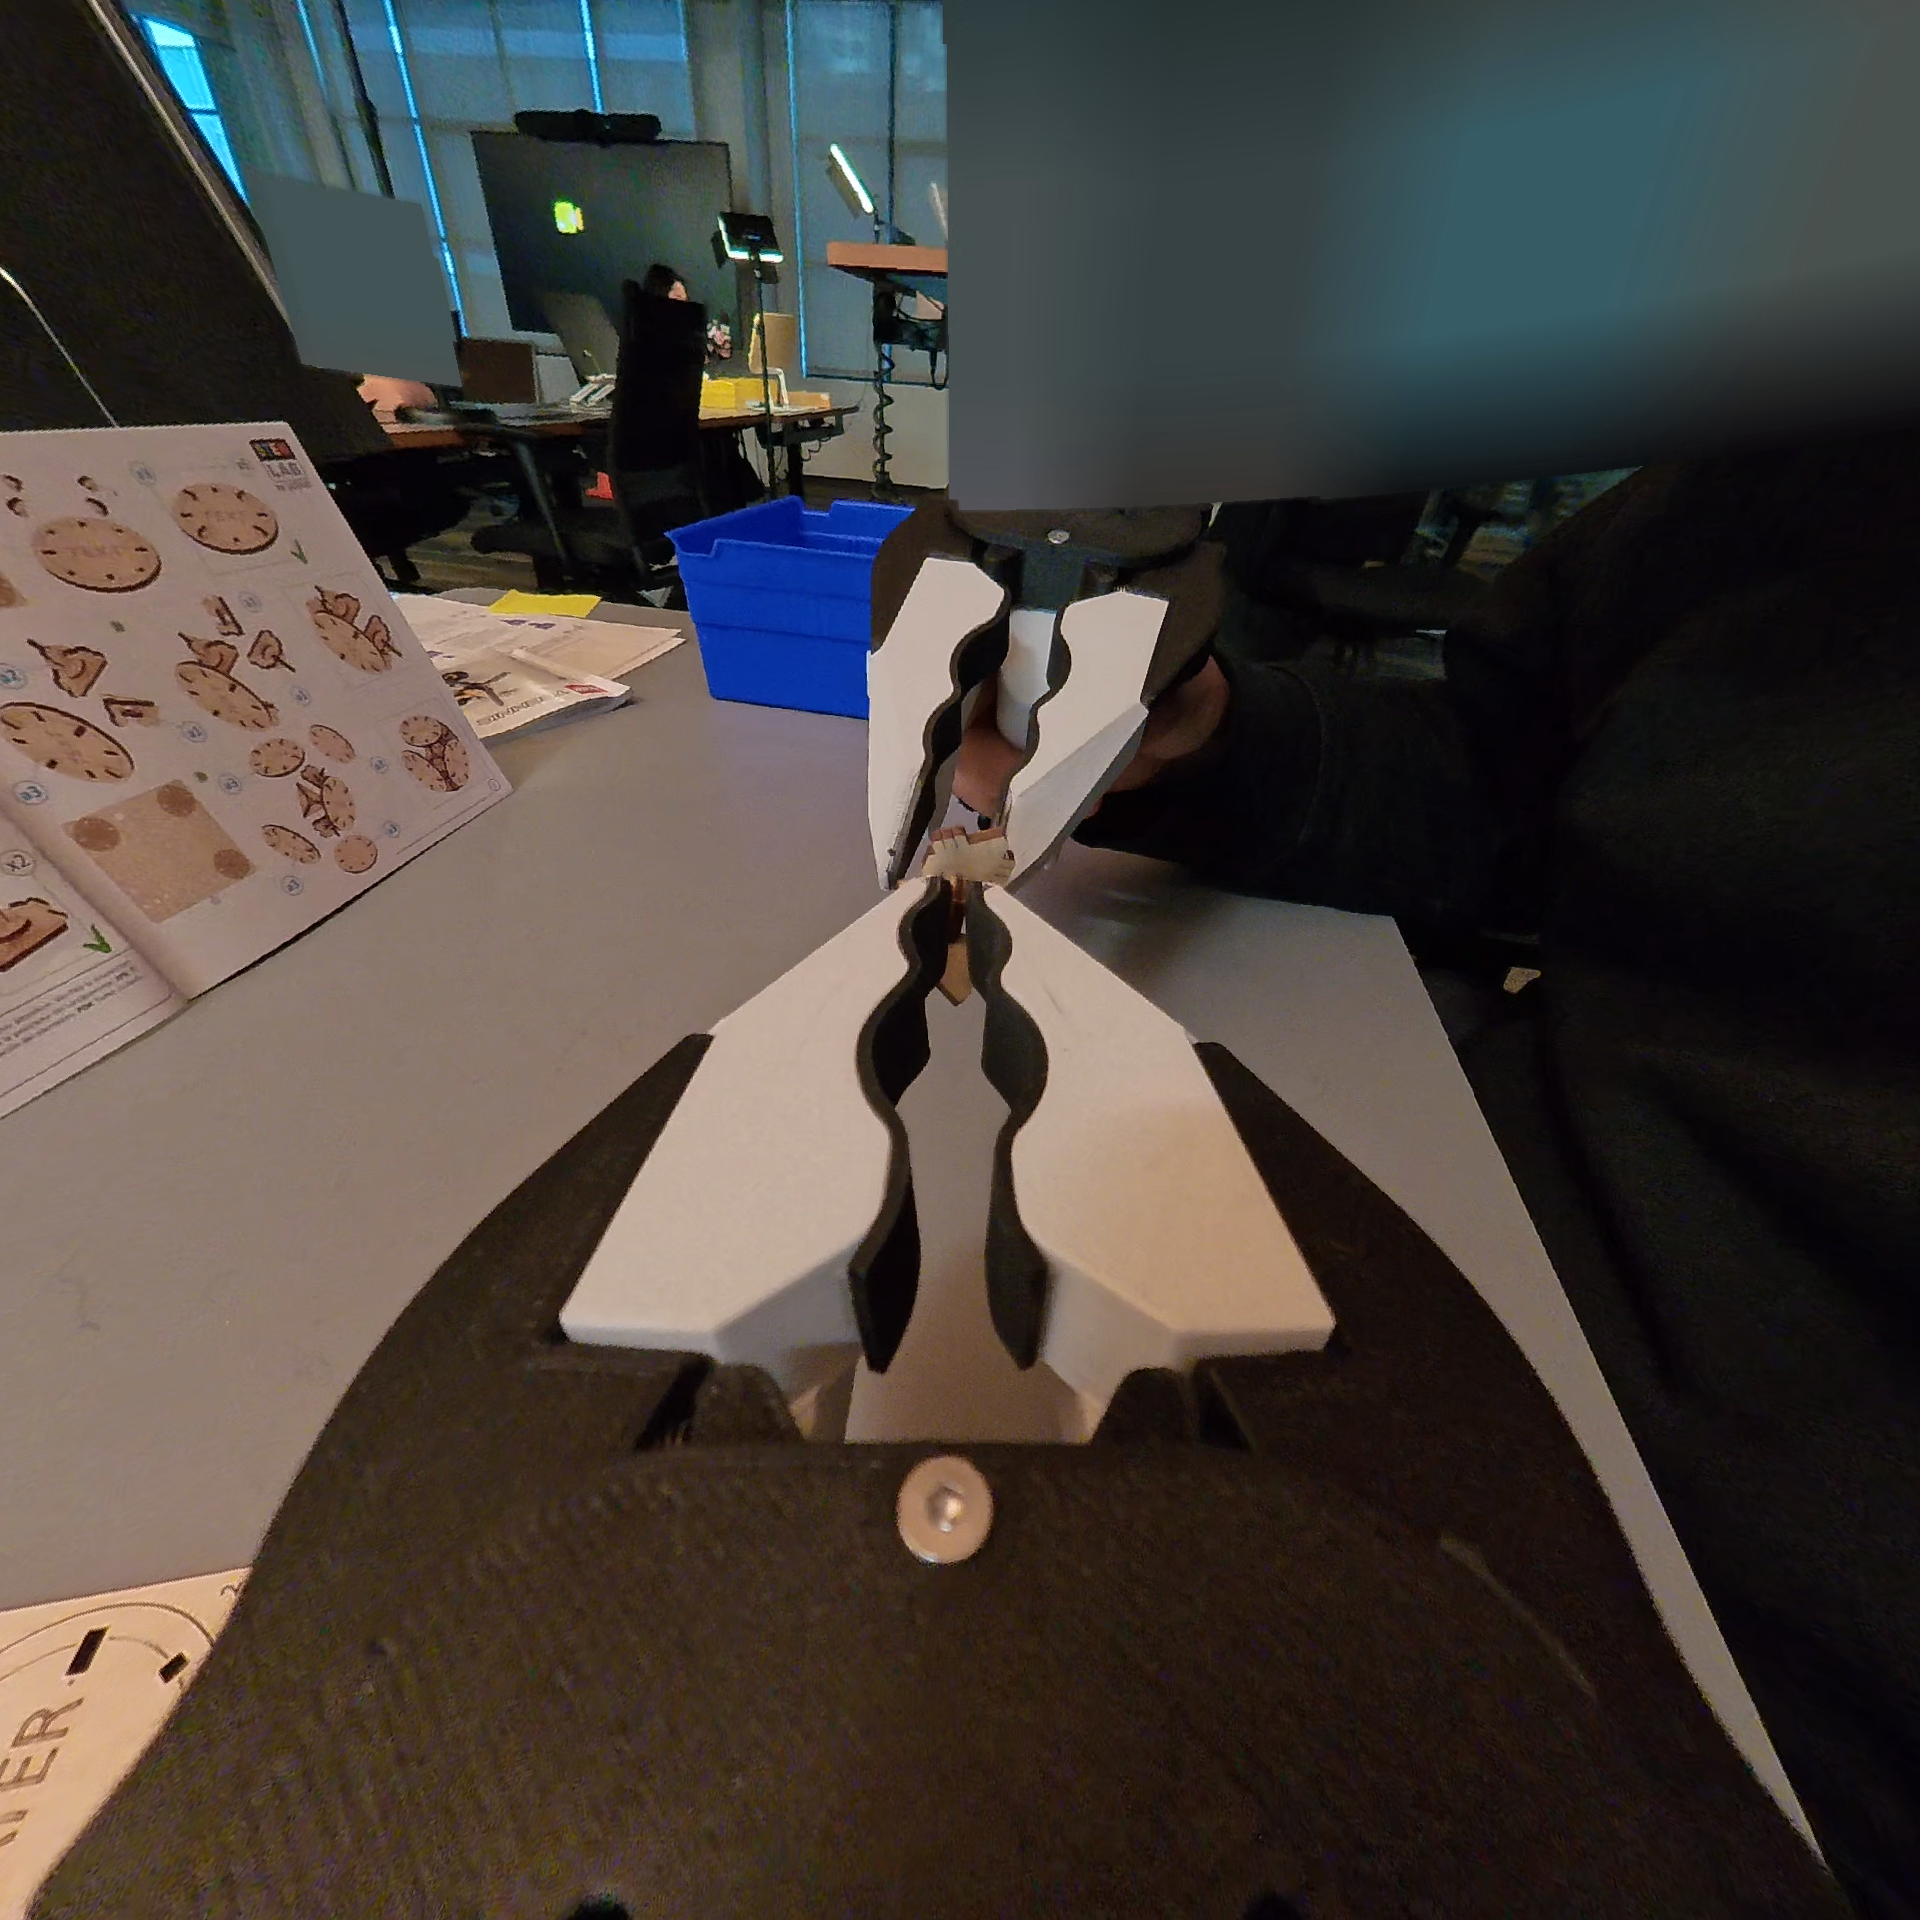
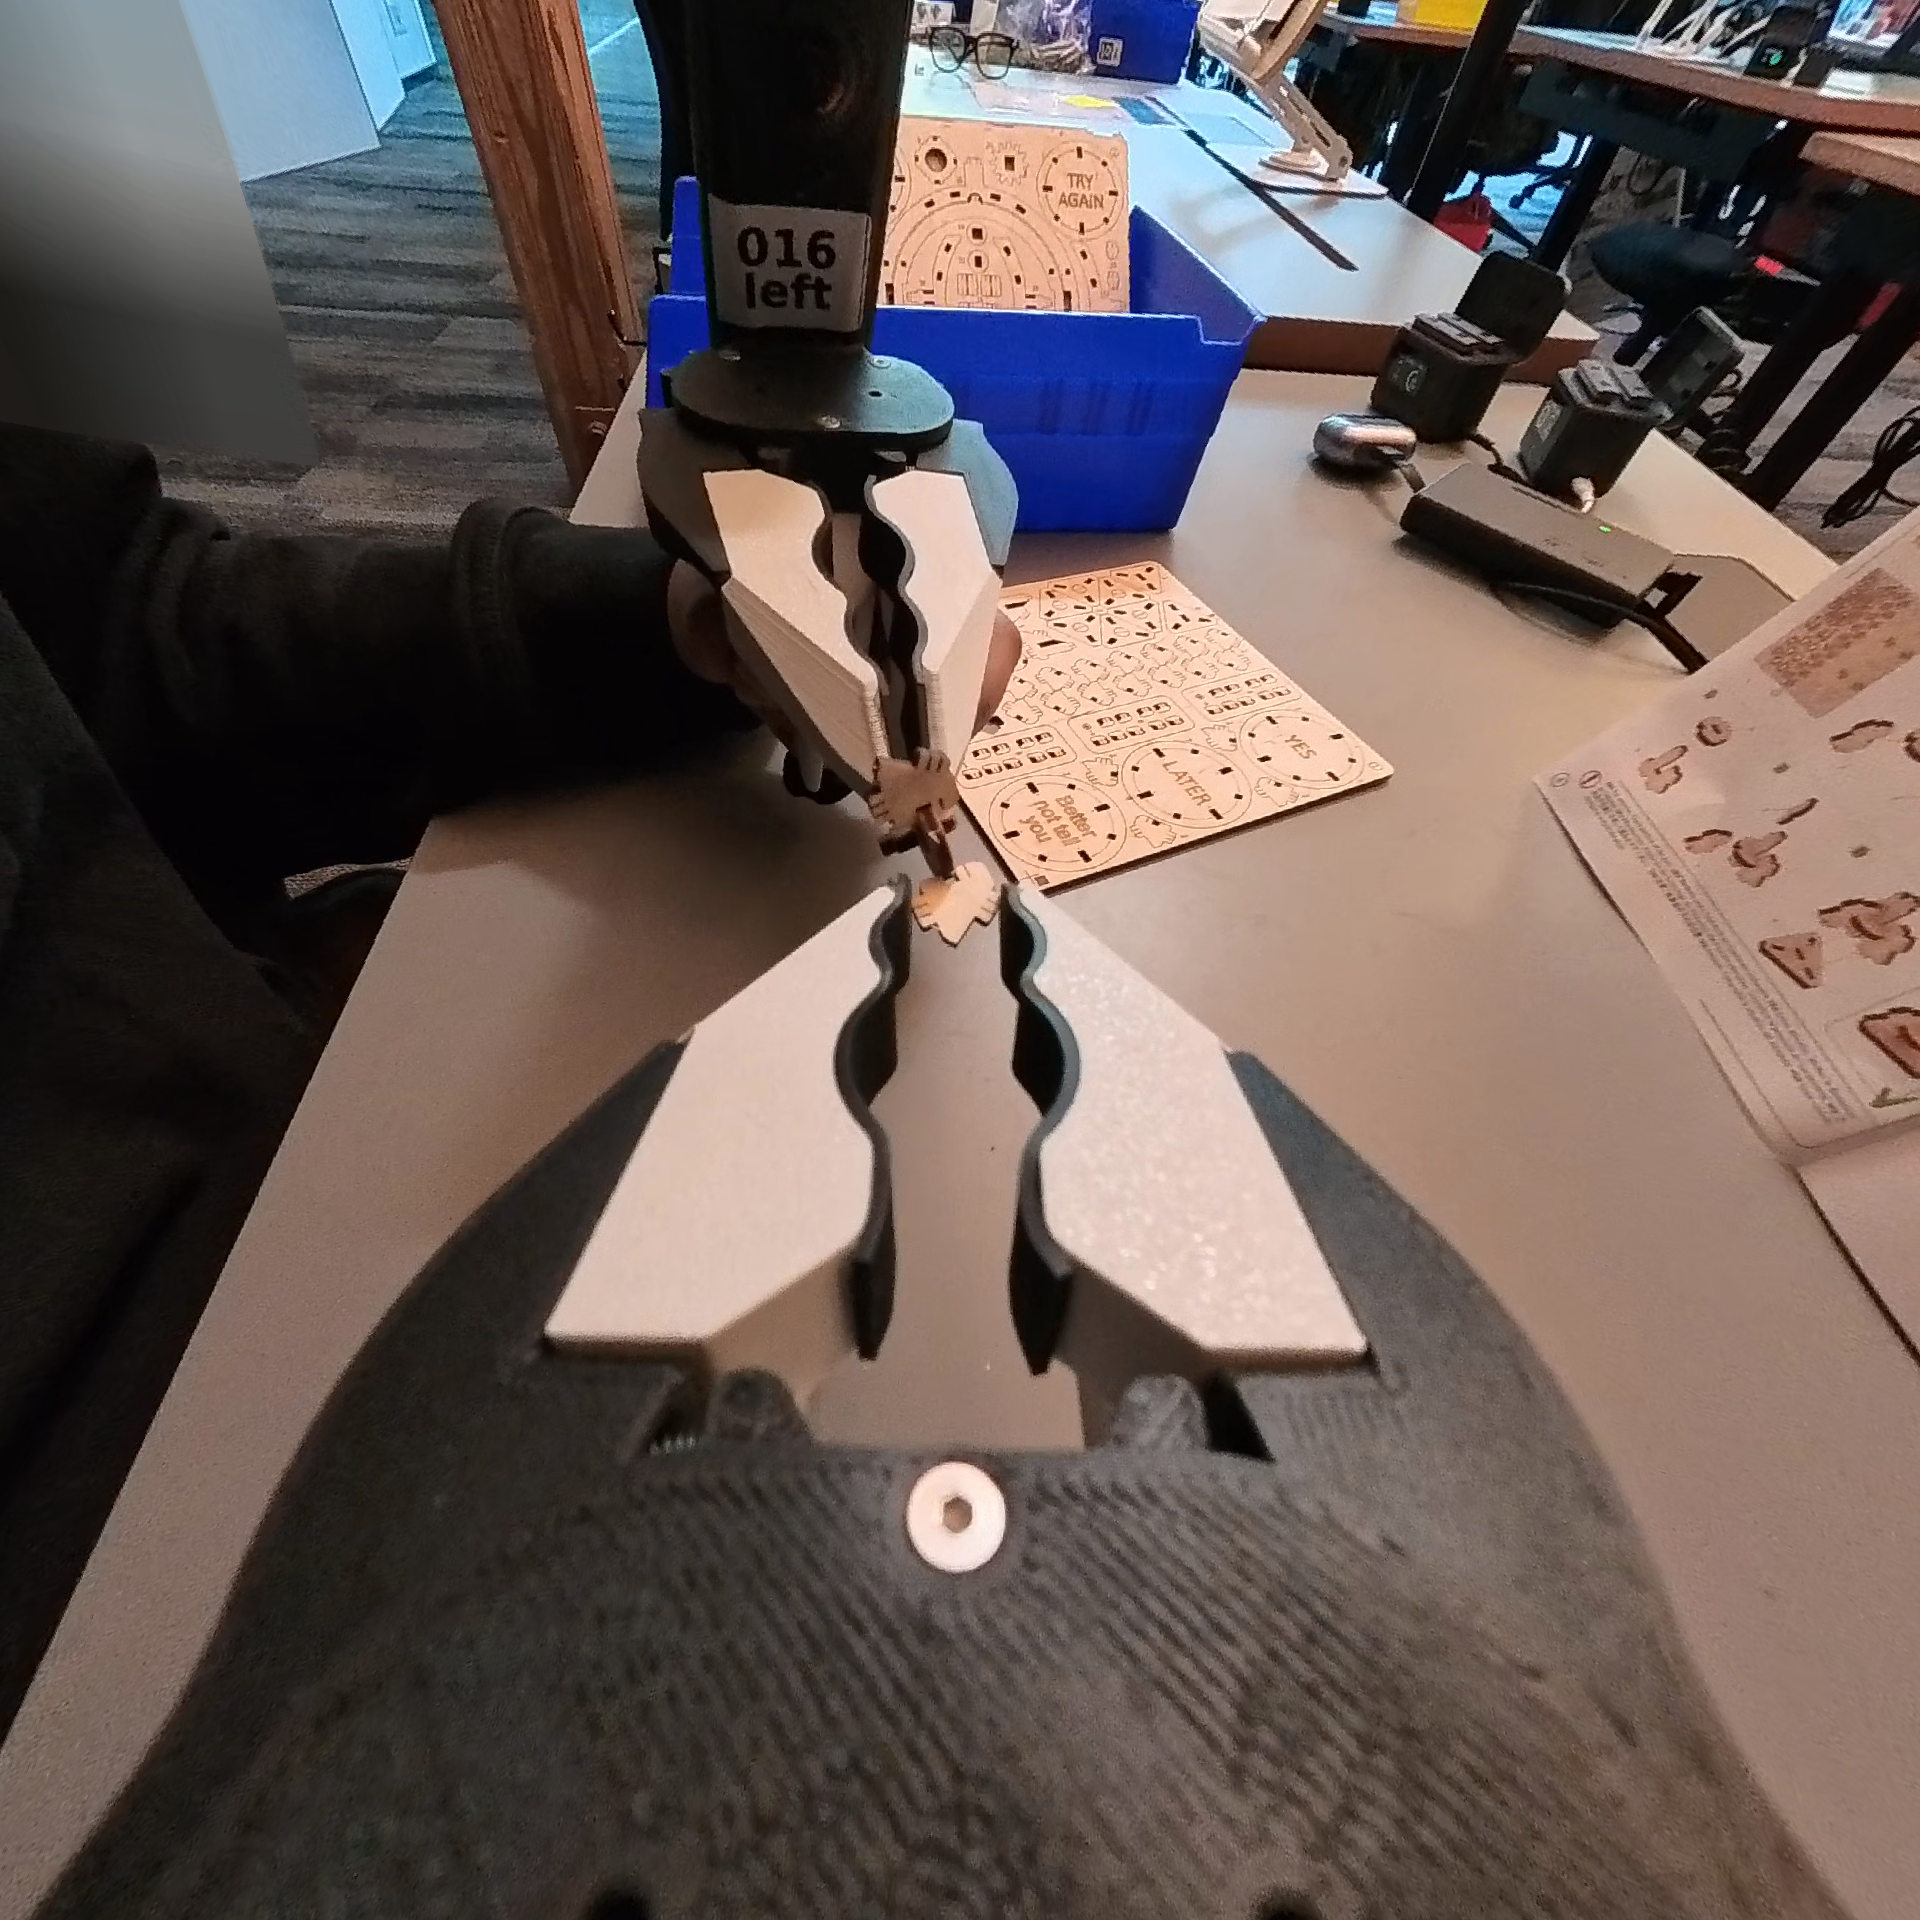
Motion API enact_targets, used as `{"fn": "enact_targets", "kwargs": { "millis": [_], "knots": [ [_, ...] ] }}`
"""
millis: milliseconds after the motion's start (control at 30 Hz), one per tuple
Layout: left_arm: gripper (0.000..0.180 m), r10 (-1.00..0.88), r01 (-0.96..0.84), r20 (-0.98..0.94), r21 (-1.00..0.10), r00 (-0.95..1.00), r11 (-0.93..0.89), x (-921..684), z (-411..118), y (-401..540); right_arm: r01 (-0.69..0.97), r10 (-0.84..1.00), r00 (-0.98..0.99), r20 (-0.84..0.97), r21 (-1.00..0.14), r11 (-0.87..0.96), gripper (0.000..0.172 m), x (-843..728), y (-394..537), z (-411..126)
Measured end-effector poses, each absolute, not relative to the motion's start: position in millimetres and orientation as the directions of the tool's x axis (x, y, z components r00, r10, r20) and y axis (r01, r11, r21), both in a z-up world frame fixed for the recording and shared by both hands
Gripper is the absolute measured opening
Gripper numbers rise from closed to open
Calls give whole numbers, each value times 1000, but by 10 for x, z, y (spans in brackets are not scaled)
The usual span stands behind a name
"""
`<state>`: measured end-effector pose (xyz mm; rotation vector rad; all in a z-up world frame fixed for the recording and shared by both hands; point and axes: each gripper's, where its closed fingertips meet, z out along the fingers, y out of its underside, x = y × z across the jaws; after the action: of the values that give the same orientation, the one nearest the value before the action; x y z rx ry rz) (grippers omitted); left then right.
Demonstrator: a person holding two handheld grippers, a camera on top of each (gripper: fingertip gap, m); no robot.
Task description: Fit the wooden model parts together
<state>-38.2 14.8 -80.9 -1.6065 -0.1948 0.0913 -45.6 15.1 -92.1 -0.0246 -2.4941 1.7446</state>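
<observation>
Both grippers [image 1: 951,914] [image 2: 951,904] pinch small wooden pieces [image 2: 954,902]; tips meeting.

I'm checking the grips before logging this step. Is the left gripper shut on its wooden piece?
Shut. The left gripper has its fingertips closed edge-on around a flat wooden piece in the right wrist view.

We are in an open office turned maker space. Beyond the tongs stand desks [image 1: 582,421], a monitor [image 1: 603,234] and an office chair [image 1: 655,405]. Beside them lie laser-cut plywood sheets [image 2: 1174,717]
</observation>
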Motion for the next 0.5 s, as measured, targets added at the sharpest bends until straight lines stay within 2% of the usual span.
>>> {"fn": "enact_targets", "kwargs": {
  "millis": [300, 500],
  "knots": [
    [0, 172, 69, 61, -997, 983, -41, -370, -821, 149, -104, 60, -989, 133, -929, 356, 14, -417, 140, -904],
    [0, 180, 71, 67, -997, 981, -12, -384, -775, 136, -22, 69, -997, 46, -951, 308, 14, -444, 144, -856]
  ]
}}
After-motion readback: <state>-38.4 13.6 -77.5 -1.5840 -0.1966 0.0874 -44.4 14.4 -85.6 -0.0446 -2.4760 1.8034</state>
